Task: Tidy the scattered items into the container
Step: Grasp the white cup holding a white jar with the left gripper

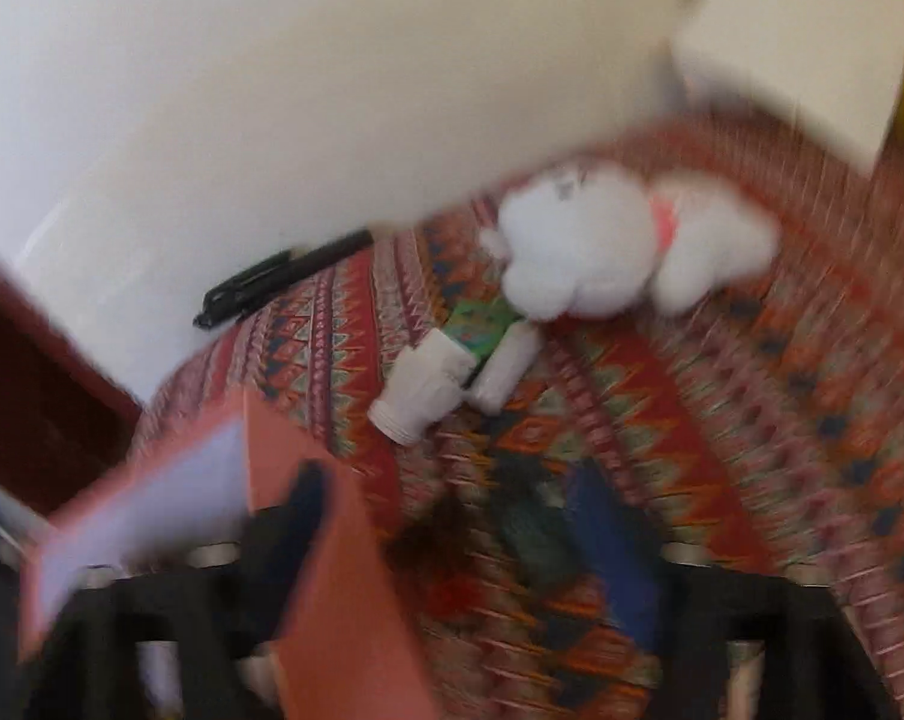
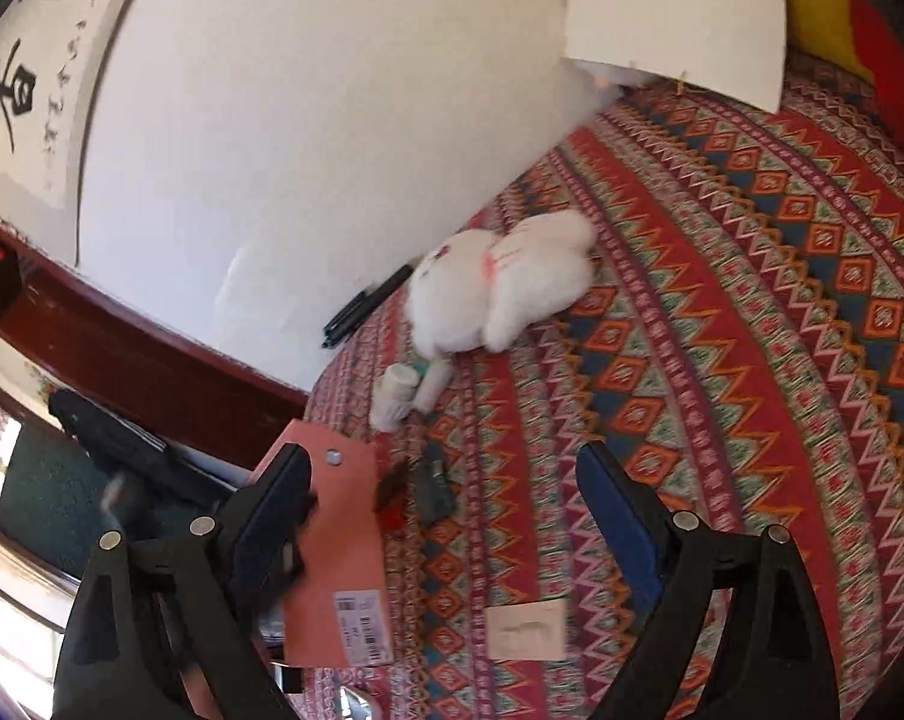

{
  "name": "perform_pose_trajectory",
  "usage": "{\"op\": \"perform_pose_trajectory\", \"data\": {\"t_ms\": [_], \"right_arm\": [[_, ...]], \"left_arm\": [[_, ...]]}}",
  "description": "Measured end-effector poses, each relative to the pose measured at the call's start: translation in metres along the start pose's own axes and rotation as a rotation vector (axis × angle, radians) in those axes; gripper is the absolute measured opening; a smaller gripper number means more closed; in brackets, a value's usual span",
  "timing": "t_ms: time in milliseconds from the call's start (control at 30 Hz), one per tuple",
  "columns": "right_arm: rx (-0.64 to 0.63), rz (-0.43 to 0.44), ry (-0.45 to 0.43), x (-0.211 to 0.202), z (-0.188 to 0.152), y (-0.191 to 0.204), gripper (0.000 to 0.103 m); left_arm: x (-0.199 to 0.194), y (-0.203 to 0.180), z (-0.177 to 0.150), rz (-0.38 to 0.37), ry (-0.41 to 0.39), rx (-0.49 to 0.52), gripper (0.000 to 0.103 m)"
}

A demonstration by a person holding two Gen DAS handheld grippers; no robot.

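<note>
Patterned bedcover (image 2: 721, 300): carries all items. Salmon box (image 2: 338, 552), the likely container: at the near left edge, no items seen inside. White plush toy (image 2: 499, 288): by the wall, well apart from the box. 2 white bottles (image 2: 401, 396): just below it. Black pen (image 2: 365, 306): against the wall. Left claw (image 1: 452, 540): spread, blurred. Right claw (image 2: 446, 516): spread, holding nothing. Step judged: approach; next, a reach to close on 1 item.
</note>
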State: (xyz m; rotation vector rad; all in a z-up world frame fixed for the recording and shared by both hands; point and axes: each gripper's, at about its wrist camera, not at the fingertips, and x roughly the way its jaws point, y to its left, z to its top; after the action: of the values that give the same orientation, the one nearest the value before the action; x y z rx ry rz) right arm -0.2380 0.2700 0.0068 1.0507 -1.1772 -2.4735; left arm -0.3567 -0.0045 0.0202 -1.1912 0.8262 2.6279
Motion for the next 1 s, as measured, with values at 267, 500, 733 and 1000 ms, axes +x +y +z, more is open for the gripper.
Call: {"op": "perform_pose_trajectory", "data": {"t_ms": [267,500,733,1000], "right_arm": [[0.095,0.011,-0.022,-0.001,0.044,-0.056,0.092],[0.123,0.017,-0.034,0.006,0.063,-0.067,0.092],[0.040,0.029,-0.008,0.013,0.054,-0.041,0.092],[-0.068,0.013,0.017,-0.002,0.028,-0.014,0.086]], "left_arm": [[0.123,0.042,0.058,-0.172,0.243,0.030,0.076],[0.208,0.006,0.040,-0.209,0.461,0.255,0.081],[0.182,-0.033,0.041,-0.260,0.481,0.306,0.053],[0.019,-0.069,-0.010,-0.535,0.292,0.085,0.054]]}}
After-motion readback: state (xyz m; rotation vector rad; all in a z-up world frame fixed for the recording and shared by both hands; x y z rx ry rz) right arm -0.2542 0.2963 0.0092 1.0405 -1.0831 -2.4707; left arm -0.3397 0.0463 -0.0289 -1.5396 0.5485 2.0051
